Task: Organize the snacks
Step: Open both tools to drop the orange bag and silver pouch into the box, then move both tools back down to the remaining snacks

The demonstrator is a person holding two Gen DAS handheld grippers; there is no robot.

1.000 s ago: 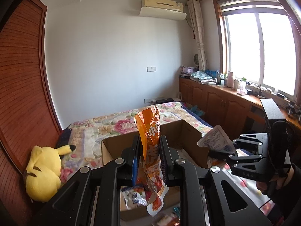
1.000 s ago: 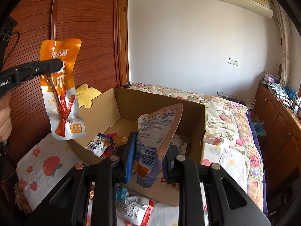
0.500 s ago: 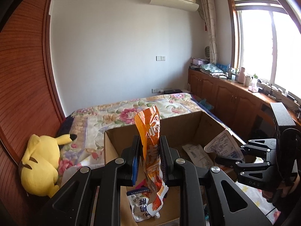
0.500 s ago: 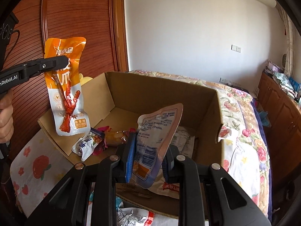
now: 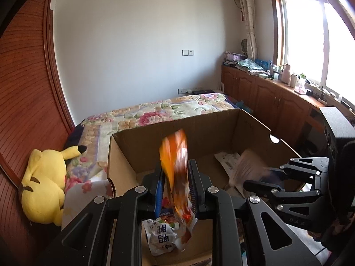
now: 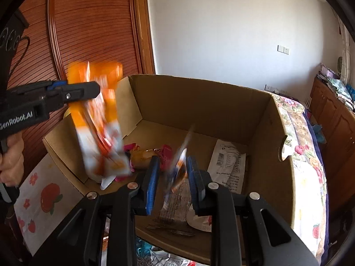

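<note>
An open cardboard box (image 5: 199,133) (image 6: 199,102) stands on the bed. My left gripper (image 5: 175,166) (image 6: 93,89) hangs over its left side and its jaws are opening. The orange snack packet (image 5: 175,155) (image 6: 97,119) between them is blurred and slipping down. My right gripper (image 6: 173,161) (image 5: 246,184) hangs over the right side of the box. Its pale printed packet (image 6: 179,173) (image 5: 246,164) is blurred and turned edge-on between the pads, with a gap beside it.
Inside the box lie a white packet (image 6: 228,164), a pink-wrapped snack (image 6: 164,153) and another white packet (image 5: 162,235). More packets (image 6: 166,259) lie in front of the box. A yellow plush toy (image 5: 44,177) sits left of it, and wooden cabinets (image 5: 277,97) line the right wall.
Both grippers moved forward and down over the box. Both packets, sharp and firmly held before, are now blurred; the pale one has twisted from broadside to edge-on.
</note>
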